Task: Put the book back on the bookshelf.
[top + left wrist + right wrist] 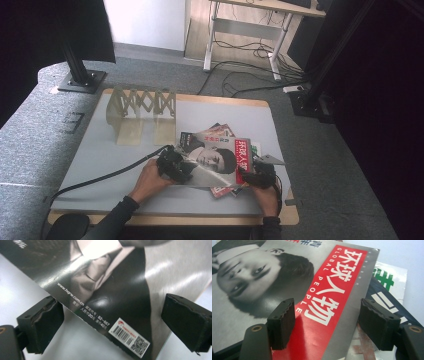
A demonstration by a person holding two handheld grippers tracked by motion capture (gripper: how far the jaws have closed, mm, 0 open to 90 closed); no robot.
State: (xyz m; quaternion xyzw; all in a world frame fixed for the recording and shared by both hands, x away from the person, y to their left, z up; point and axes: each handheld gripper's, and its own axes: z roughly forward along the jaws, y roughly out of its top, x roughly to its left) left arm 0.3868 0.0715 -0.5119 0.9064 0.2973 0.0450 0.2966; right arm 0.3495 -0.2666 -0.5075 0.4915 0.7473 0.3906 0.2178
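Glossy grey magazine [215,162] on top of pile at table [100,155] front right, left gripper [112,320] spread wide, straddling barcode corner, pads clear of cover, right gripper [327,323] spread over red title strip, nothing pinched.

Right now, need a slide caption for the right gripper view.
Right gripper, jaws open, astride the red title band of the top magazine on the pile.
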